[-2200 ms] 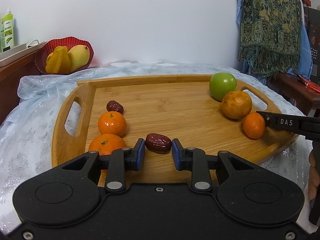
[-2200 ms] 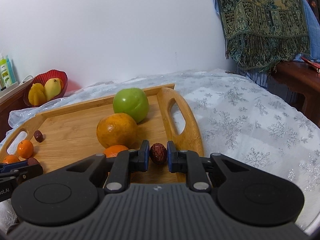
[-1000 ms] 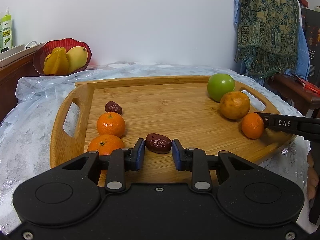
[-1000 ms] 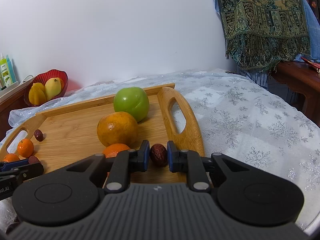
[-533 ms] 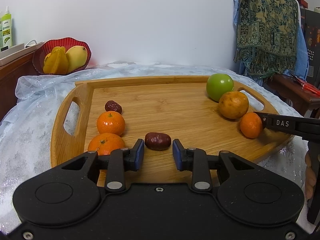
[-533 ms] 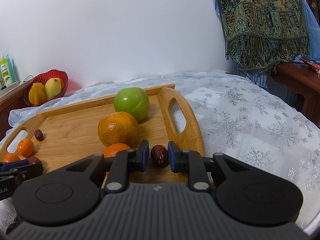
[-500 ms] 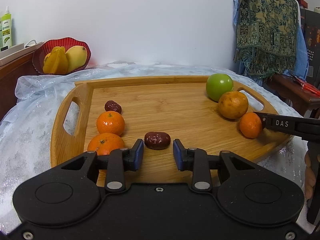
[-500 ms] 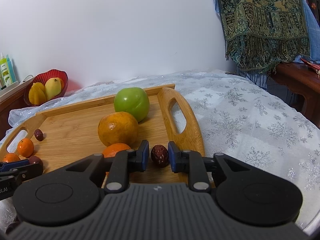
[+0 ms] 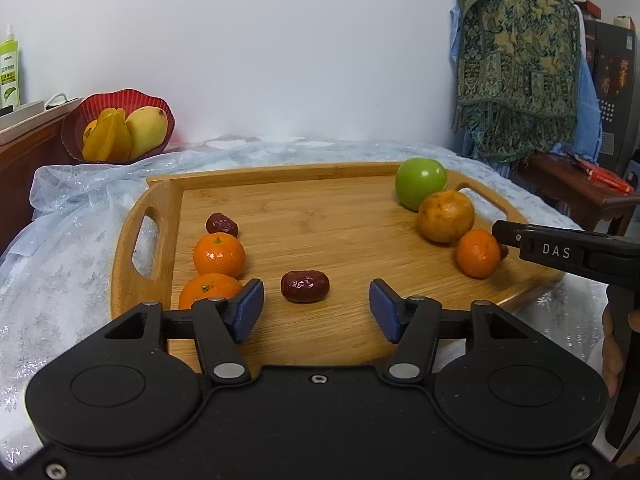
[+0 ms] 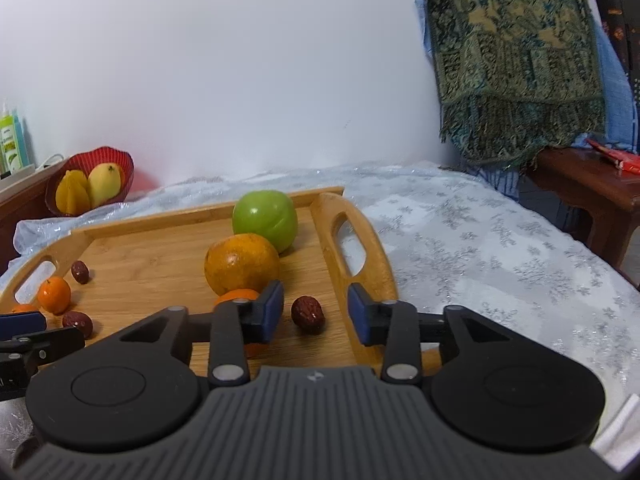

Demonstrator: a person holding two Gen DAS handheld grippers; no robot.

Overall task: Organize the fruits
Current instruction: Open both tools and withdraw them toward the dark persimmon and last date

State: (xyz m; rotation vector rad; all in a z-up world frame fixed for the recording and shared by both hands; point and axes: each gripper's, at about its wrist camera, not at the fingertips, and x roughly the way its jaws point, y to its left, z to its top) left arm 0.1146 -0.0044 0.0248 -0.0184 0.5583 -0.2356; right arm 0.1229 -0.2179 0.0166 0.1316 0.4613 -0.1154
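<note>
Opening now, both grippers have let go of their red dates, so two placements look finished. Left gripper (image 9: 316, 310) stands parted, its date (image 9: 305, 287) lying free on the wooden tray (image 9: 320, 216). Right gripper (image 10: 315, 312) likewise clears its date (image 10: 307, 314), seemingly beside the small mandarin (image 10: 236, 296).

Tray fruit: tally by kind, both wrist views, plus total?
green apple: 1
large orange: 1
small mandarins: 3
red dates: 3
Total on the wooden tray: 8
</note>
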